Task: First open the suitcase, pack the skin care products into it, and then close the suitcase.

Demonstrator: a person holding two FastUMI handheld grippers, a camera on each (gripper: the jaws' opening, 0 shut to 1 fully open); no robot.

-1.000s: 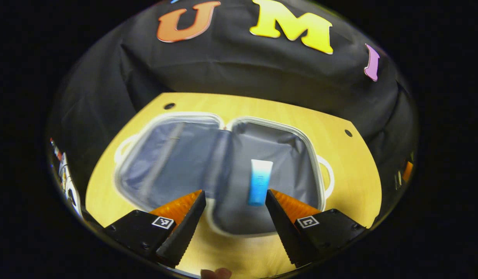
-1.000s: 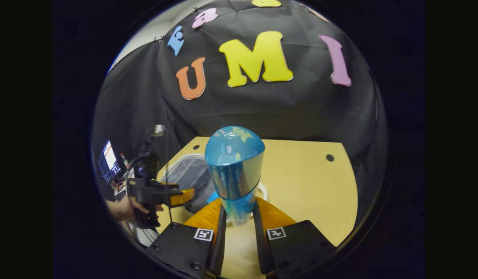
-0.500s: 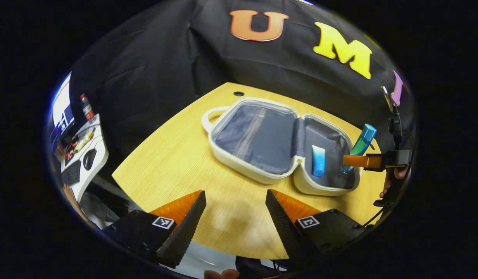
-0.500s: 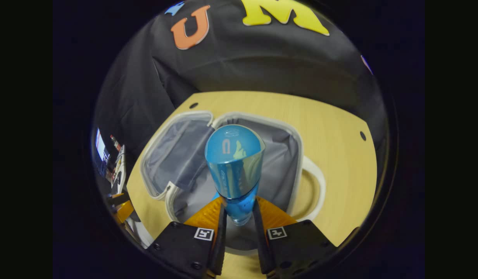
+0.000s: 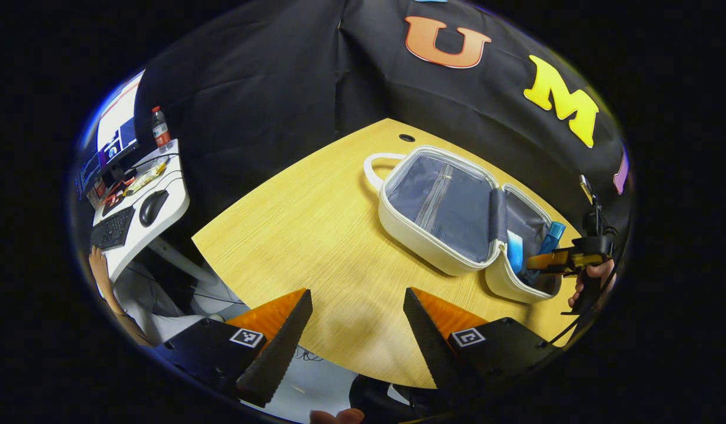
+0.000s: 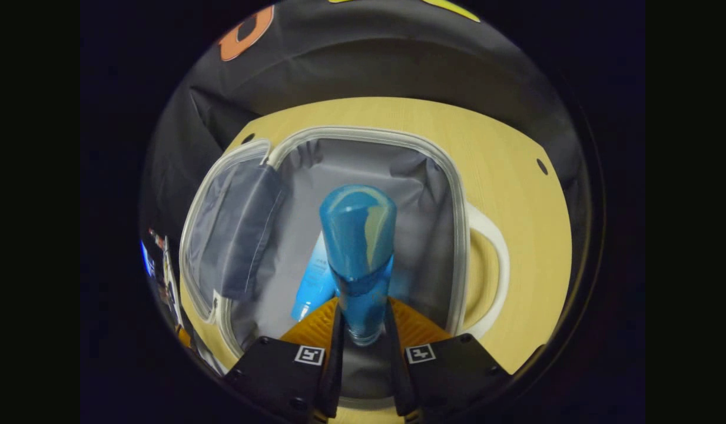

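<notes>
Over the open white suitcase (image 6: 457, 194) near the yellow wooden surface's (image 5: 315, 235) right edge, the right hand-held gripper (image 6: 363, 330) clamps a shiny blue bottle (image 6: 358, 247) beside the small blue tube (image 6: 313, 282) inside. Packing continues; next, lower and let go. The left hand-held gripper (image 5: 357, 330) waits apart, empty.

The small white suitcase (image 5: 433, 235) lies wide open on the wooden counter (image 5: 315, 235), its two halves spread flat, both lined in grey fabric. The left half has a zipped pocket running down its lining; each half carries a white loop handle on its outer edge. In the right half (image 6: 421, 194) a pale blue tube (image 6: 315, 277) lies flat on the lining, its cap end toward the near rim. A taller blue bottle (image 6: 360, 253) with a rounded blue cap is held above that same half, gripped near its base between the two fingers of the right claw (image 6: 363, 330), its cap pointing away.
</notes>
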